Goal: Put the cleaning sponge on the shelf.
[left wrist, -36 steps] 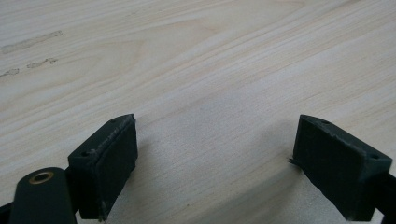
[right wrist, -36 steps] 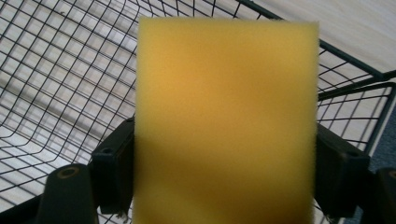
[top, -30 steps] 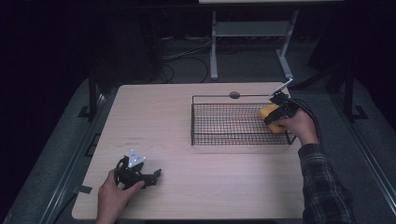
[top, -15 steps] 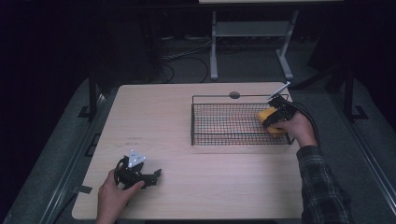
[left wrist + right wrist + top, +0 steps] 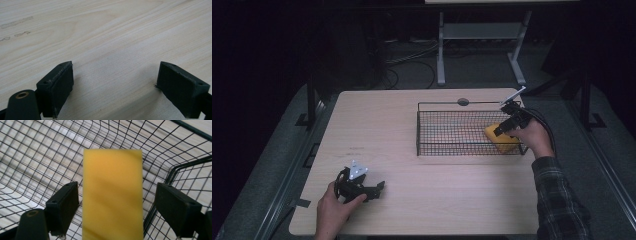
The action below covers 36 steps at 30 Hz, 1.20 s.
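Sponge (image 5: 112, 195), yellow, lies inside the wire basket (image 5: 452, 130) at its right end. Right gripper (image 5: 507, 125) hangs over that end, jaws spread either side of the sponge, apart from it. Left gripper (image 5: 374, 189) rests on the table (image 5: 412, 200), well left of the basket, jaws wide open on bare wood.

The pale wooden tabletop (image 5: 412, 130) is brightly lit from above while its surroundings stay nearly black. Both gripper views are sharp, with soft shadows.
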{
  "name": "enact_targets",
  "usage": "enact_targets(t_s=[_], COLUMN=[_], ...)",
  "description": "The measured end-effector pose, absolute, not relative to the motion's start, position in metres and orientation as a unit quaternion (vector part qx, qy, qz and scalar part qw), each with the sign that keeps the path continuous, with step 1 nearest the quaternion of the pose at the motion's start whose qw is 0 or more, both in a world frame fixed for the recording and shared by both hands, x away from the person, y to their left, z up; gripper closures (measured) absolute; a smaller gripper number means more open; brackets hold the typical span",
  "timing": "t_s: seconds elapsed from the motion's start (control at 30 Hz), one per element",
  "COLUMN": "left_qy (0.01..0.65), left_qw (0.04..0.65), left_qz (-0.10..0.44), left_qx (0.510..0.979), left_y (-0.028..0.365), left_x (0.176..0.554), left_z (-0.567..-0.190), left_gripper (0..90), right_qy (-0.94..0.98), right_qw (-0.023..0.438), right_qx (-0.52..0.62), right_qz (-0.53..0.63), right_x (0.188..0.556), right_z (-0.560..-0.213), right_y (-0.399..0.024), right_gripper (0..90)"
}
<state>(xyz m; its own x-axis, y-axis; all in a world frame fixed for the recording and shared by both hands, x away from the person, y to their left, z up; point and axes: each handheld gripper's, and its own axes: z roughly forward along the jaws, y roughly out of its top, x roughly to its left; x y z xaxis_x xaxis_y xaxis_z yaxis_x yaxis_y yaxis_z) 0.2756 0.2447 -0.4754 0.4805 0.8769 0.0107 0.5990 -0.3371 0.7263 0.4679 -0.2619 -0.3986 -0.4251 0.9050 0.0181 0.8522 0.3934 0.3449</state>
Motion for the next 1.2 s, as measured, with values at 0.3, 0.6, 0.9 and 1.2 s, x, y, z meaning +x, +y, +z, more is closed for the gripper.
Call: enact_targets(t_s=[0.3, 0.6, 0.9, 1.2], left_qy=[0.466, 0.466, 0.466, 0.466], left_qw=[0.337, 0.338, 0.338, 0.338], left_qz=[0.206, 0.206, 0.206, 0.206], left_qx=[0.791, 0.791, 0.791, 0.791], left_y=[0.245, 0.245, 0.245, 0.245], left_x=[0.276, 0.276, 0.276, 0.276], left_z=[-0.475, -0.475, -0.475, -0.475], left_gripper=[13.0, 13.0, 13.0, 13.0], right_qy=[0.830, 0.829, 0.832, 0.836], right_qw=[0.102, 0.111, 0.103, 0.103], right_qx=[0.520, 0.511, 0.502, 0.487], right_qz=[0.172, 0.198, 0.215, 0.232], right_x=[0.451, 0.417, 0.379, 0.344], right_z=[-0.380, -0.366, -0.363, -0.377], right_y=[-0.265, -0.270, -0.274, -0.277], right_gripper=[19.2, 18.9, 18.5, 18.4])
